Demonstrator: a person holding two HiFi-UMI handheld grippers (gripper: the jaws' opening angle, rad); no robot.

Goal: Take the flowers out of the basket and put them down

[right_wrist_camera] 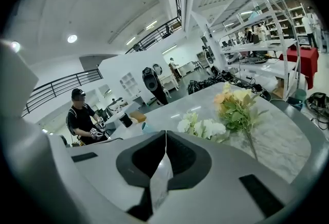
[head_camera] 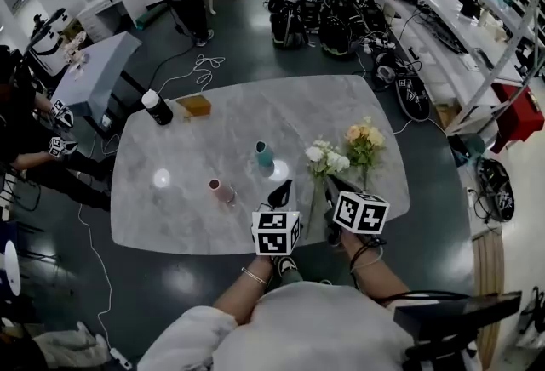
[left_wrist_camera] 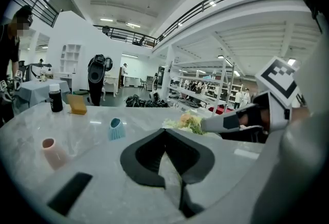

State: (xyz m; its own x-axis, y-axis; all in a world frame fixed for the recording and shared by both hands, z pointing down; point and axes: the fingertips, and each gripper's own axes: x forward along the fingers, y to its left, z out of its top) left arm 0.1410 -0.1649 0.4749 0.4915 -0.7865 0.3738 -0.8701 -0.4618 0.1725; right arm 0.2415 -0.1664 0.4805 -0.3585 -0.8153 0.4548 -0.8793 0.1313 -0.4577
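table (head_camera: 196, 148): pale grey marble, faint veining, white glare spots
white flowers (head_camera: 327, 158): white blooms, green stems
yellow flowers (head_camera: 364, 137): yellow and peach blooms, green leaves; at 2 o'clock from the white ones
vase (head_camera: 265, 156): teal
cup (head_camera: 220, 189): pink
bottle (head_camera: 157, 107): black, white cap
box (head_camera: 195, 105): tan-orange
left gripper (head_camera: 282, 191): black jaws, white cube, black square markers
right gripper (head_camera: 336, 184): same, black jaws, white cube, black markers
floor (head_camera: 255, 37): dark grey, shiny

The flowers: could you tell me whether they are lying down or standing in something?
Lying down: the white bunch and yellow bunch rest flat on the table.
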